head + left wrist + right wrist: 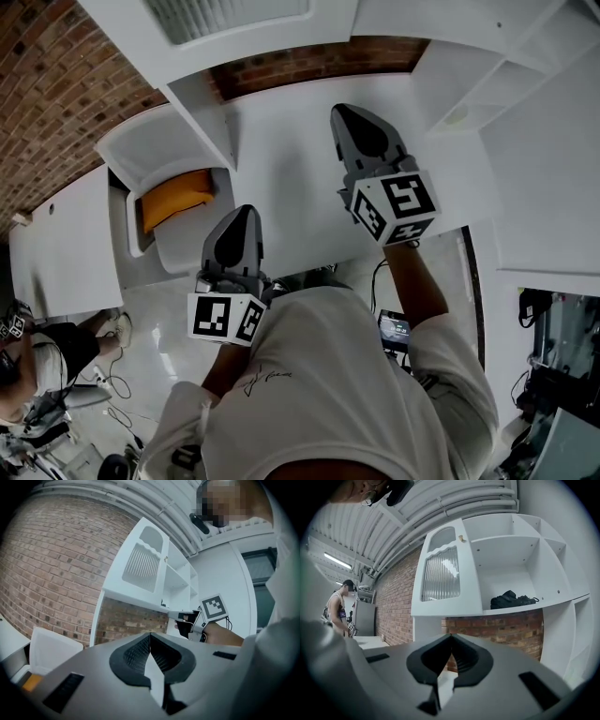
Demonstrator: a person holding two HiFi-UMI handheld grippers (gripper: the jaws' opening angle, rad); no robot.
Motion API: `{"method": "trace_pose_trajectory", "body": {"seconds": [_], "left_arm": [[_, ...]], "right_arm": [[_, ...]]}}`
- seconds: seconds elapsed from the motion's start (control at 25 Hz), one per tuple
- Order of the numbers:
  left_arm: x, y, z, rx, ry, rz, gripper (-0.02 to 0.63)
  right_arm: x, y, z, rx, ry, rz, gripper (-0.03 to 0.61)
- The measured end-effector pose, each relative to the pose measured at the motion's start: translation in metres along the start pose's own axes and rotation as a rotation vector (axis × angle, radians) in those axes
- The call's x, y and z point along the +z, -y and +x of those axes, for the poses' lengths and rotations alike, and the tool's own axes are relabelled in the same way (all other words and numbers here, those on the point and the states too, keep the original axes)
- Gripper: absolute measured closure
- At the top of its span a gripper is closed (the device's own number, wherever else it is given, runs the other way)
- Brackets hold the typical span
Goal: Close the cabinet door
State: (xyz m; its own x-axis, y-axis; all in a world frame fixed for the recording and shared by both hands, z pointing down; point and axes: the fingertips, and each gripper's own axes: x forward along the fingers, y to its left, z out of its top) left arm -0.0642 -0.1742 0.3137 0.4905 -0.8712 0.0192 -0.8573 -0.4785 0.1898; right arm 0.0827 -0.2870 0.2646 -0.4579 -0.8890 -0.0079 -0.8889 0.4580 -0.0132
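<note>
White cabinet door (440, 573): 1, open | left gripper (150, 633), right gripper (451, 634): 2, closed, empty

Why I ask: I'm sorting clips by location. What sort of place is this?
Probably a mock kitchen in an industrial-looking hall: a white cabinet with its ribbed-glass door open, a bare brick wall, and exposed ceiling pipes.

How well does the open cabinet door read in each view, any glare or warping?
Right gripper view: the white cabinet door with ribbed glass panel is sharp, a bright reflection streaks the glass, and the fisheye bows the white shelves. Left gripper view: the door is sharp but strongly curved, with black vignette round the edges. Head view: evenly lit, rather dim, no glare.
</note>
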Motion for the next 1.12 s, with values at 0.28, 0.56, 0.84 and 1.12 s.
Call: {"method": "trace_pose_trajectory", "body": {"seconds": [0.28, 0.56, 0.84, 1.12], "left_arm": [[-0.002, -0.013, -0.021, -0.001, -0.013, 0.001, 0.597], [-0.003, -0.019, -0.036, -0.027, -0.017, 0.005, 0.597], [-0.004, -0.018, -0.045, -0.064, -0.021, 0.012, 0.597], [-0.01, -0.022, -0.055, -0.095, -0.041, 0.018, 0.597]], "right_arm": [[-0.013, -0.022, -0.015, -0.025, -0.028, -0.006, 0.554], [-0.025, -0.041, -0.033, -0.052, -0.061, -0.019, 0.554], [-0.033, -0.054, -0.055, -0.087, -0.086, -0.021, 0.554], [-0.04, -0.068, -0.075, -0.131, -0.099, -0.015, 0.555]]}}
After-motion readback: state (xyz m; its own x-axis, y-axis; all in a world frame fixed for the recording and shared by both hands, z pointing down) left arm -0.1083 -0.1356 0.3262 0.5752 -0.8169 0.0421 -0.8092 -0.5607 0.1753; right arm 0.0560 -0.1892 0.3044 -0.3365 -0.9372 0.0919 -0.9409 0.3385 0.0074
